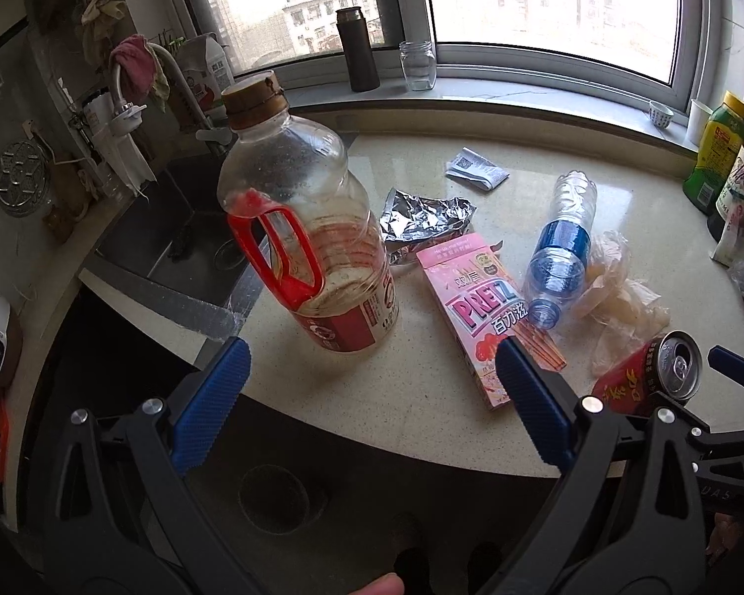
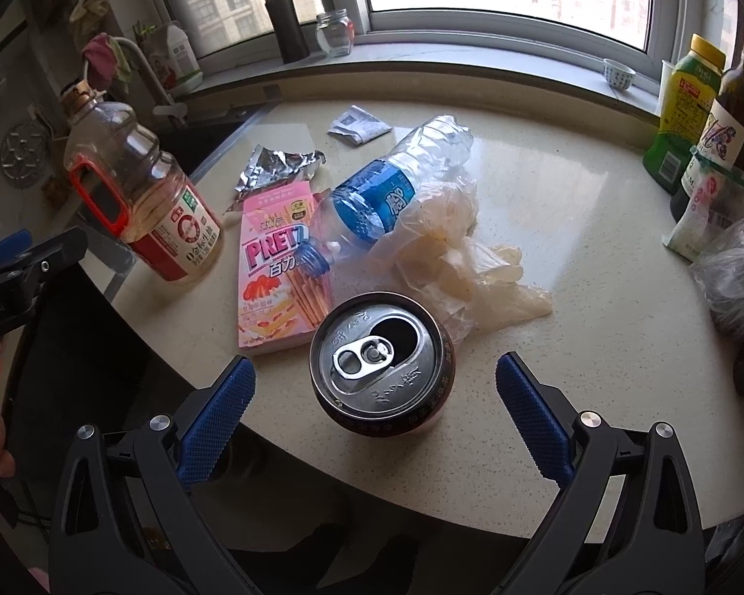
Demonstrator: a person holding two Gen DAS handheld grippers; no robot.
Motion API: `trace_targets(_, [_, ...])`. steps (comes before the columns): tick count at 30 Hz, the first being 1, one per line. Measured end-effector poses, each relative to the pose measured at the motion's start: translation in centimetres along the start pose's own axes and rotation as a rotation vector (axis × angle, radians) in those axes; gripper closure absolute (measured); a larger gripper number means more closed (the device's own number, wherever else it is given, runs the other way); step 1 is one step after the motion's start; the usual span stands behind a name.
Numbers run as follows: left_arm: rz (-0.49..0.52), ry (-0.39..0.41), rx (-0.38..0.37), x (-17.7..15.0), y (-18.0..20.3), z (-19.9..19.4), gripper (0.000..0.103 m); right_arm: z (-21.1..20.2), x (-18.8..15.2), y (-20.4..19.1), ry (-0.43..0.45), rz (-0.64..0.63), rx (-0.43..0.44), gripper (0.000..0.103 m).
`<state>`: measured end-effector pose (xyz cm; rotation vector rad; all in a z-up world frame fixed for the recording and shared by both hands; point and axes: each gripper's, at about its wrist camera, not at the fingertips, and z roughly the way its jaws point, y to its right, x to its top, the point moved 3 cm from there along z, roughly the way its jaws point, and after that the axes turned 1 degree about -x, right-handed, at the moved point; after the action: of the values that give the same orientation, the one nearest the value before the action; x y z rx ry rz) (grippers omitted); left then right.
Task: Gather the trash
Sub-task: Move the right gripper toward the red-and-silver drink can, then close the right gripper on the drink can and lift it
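Trash lies on a pale stone counter (image 1: 421, 386). A large empty oil bottle (image 1: 302, 218) with a red handle stands at the left, also in the right wrist view (image 2: 139, 188). A pink Pretz box (image 1: 486, 307) (image 2: 282, 267), crumpled foil wrapper (image 1: 421, 218) (image 2: 278, 168), crushed blue-label water bottle (image 1: 560, 248) (image 2: 392, 188), clear plastic bag (image 1: 620, 297) (image 2: 471, 258), folded paper (image 1: 476, 168) (image 2: 359, 126) and an open red can (image 1: 650, 377) (image 2: 382, 362) lie around. My left gripper (image 1: 372, 406) is open, short of the oil bottle. My right gripper (image 2: 374, 411) is open, its fingers either side of the can, not touching.
A sink (image 1: 183, 243) and tap lie left of the counter. On the windowsill stand a dark flask (image 1: 357, 49) and glass jar (image 1: 416, 64). Sauce bottles (image 2: 689, 114), a cup (image 2: 618, 74) and a grey bag (image 2: 739, 272) stand at the right edge.
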<state>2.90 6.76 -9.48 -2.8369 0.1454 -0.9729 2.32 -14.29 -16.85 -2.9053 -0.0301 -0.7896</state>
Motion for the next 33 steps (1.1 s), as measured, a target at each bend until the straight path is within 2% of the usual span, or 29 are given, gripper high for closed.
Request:
trace_targets(3, [0.002, -0.028, -0.01, -0.3, 0.1, 1.1, 0.007, 0.7, 0.0, -0.1, -0.01, -0.005, 0.001, 0.01])
trace_targets(6, [0.0, -0.052, -0.019, -0.7, 0.2, 1.7, 0.007, 1.4, -0.1, 0.1, -0.036, 0.0, 0.005, 0.022])
trace_targets(20, [0.018, -0.074, -0.002, -1.2, 0.5, 2.8, 0.007, 2.7, -0.3, 0.1, -0.06, 0.0, 0.013, 0.022])
trace_targets(27, [0.019, -0.089, -0.009, -1.5, 0.8, 3.5, 0.007, 3.4, -0.2, 0.2, -0.074, -0.007, 0.005, 0.033])
trace_targets(33, [0.014, -0.111, -0.023, -1.7, 1.1, 4.1, 0.007, 3.3, -0.2, 0.4, -0.072, -0.011, 0.01, 0.033])
